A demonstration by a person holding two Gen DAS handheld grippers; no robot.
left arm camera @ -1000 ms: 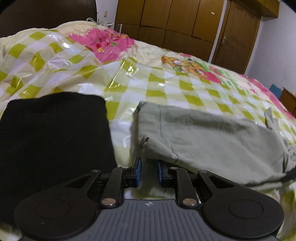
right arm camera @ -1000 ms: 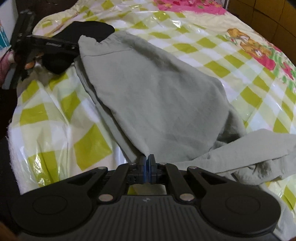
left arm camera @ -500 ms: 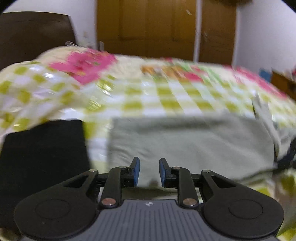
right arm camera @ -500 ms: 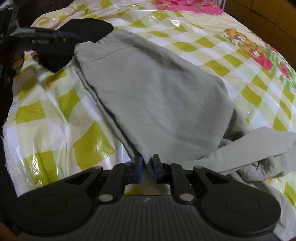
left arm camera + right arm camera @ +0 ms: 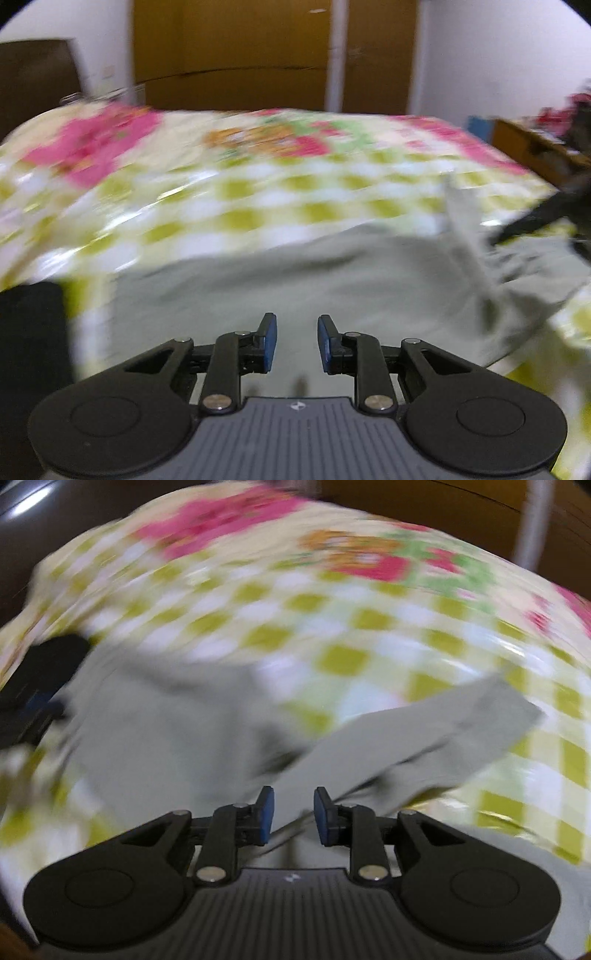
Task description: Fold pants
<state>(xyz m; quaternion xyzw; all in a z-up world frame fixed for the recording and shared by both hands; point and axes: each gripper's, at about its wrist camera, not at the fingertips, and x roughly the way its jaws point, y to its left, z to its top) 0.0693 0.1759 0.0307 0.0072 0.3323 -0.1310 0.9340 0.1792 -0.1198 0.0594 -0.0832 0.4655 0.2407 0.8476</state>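
Observation:
Grey-green pants (image 5: 295,280) lie on the bed's checked plastic cover (image 5: 258,199); both views are blurred by motion. My left gripper (image 5: 293,341) is open and empty, just above the pants' near edge. In the right wrist view the pants (image 5: 177,731) spread left, with one leg (image 5: 424,734) reaching to the right. My right gripper (image 5: 290,818) is open and empty above the pants where the leg meets the body. The other gripper shows dark at the left edge of the right wrist view (image 5: 33,705).
A folded black garment (image 5: 33,332) lies left of the pants, also in the right wrist view (image 5: 48,657). Brown wardrobe doors (image 5: 236,51) stand behind the bed. A wooden piece of furniture (image 5: 532,147) stands at the right.
My right gripper opened and let go of the pants' edge. Both grippers swung and pulled back. The left gripper stayed open and shifted right over the pants.

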